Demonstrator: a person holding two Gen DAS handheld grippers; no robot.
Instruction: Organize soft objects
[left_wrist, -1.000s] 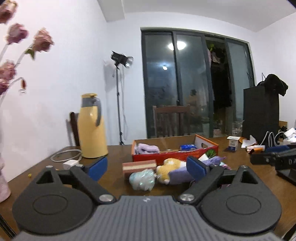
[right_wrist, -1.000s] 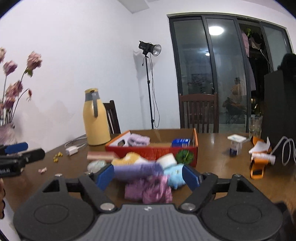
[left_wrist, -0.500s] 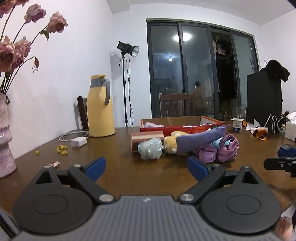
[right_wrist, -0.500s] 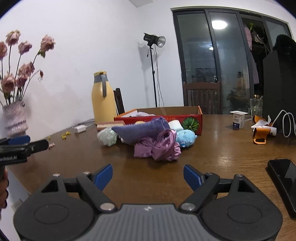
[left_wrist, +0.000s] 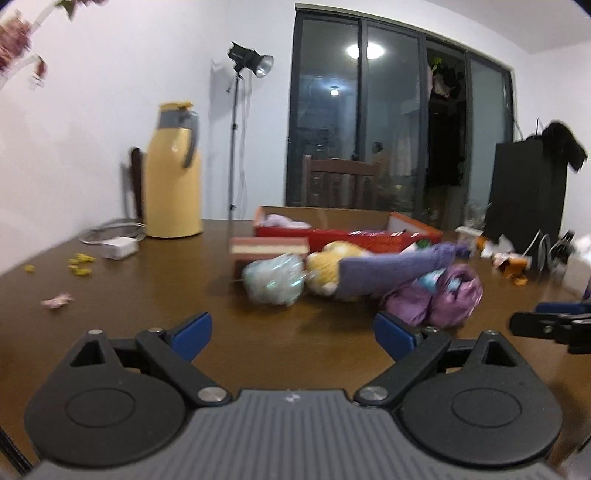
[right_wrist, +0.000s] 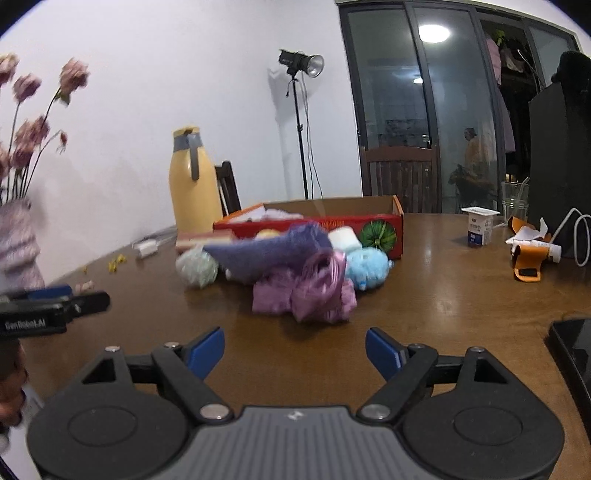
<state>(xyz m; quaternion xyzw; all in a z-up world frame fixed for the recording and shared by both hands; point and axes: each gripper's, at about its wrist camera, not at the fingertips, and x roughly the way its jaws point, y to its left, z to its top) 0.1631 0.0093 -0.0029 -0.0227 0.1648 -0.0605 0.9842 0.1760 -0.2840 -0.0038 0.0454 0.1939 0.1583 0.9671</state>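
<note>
Left wrist view: the left gripper (left_wrist: 291, 334) hangs low over the brown wooden table (left_wrist: 155, 295), its blue-padded jaws spread wide with nothing between them. Beyond it lies a heap of soft things: a pale mint fluffy ball (left_wrist: 275, 277), a yellow plush toy (left_wrist: 327, 267), a long lavender knitted cloth (left_wrist: 395, 267) draped across the heap, and a crumpled shiny purple fabric bundle (left_wrist: 439, 301) nearest the right pad. A pink-and-cream striped block (left_wrist: 267, 249) sits just behind the ball. Behind the heap stands an open red cardboard box (left_wrist: 343, 230) with some items inside.

In the right wrist view, the right gripper (right_wrist: 295, 352) is likewise wide apart and empty, short of the purple bundle. A light blue plush toy (right_wrist: 367, 264) and a white foam cube (right_wrist: 345, 238) lie beside the box. A tall yellow thermos jug (right_wrist: 194, 181) stands at the far left.
</note>
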